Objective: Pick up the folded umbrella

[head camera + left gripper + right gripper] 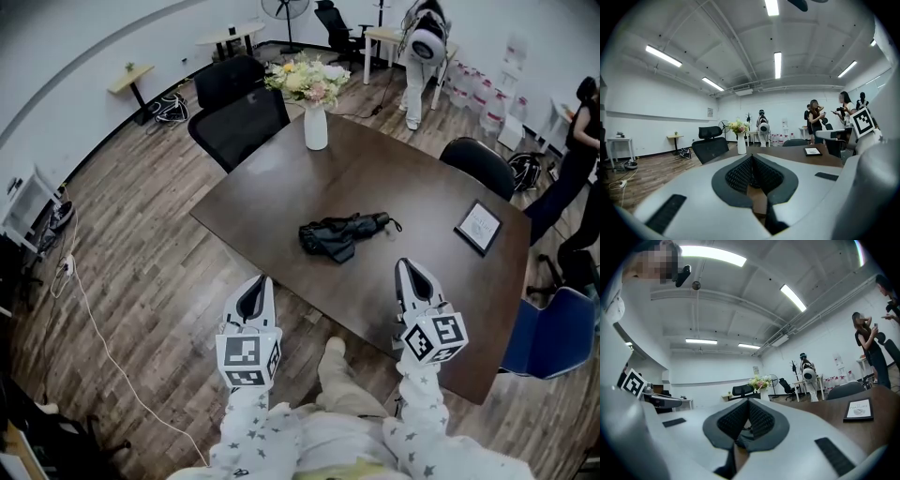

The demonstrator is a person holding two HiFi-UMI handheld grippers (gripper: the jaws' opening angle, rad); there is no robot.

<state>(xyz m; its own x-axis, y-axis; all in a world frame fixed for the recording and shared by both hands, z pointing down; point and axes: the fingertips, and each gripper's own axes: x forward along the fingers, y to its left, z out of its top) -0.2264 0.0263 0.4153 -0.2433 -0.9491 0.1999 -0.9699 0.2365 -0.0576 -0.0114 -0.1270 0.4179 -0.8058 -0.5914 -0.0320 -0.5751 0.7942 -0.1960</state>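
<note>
folded umbrella (342, 234) lies black and bundled on the dark desk (412, 178), ahead of both claws and between their lines, a little nearer the right one and touched by neither.

nearest, 2 white sleeves (246, 433) with small stars carry the claws out over the wooden floor (141, 272). each claw has a marker cube (248, 359) at its back. the left claw (263, 281) hangs short of the desk's near edge. in the left gripper view its ribbed pads meet at the tip, fully closed with nothing between them. the right claw (402, 265) sits over the near edge of the desk. in the right gripper view its pads are likewise pressed together and hold nothing.

beyond the umbrella, to the right of the right claw, a framed card (479, 226) lies flat near the desk's right edge. further ahead, at the far corner of the desk, a white vase (316, 127) holds pale flowers (307, 80). 2 black chairs (239, 120) stand behind it, ahead and left of the left claw. far off to the right, people (577, 159) stand near the wall.
</note>
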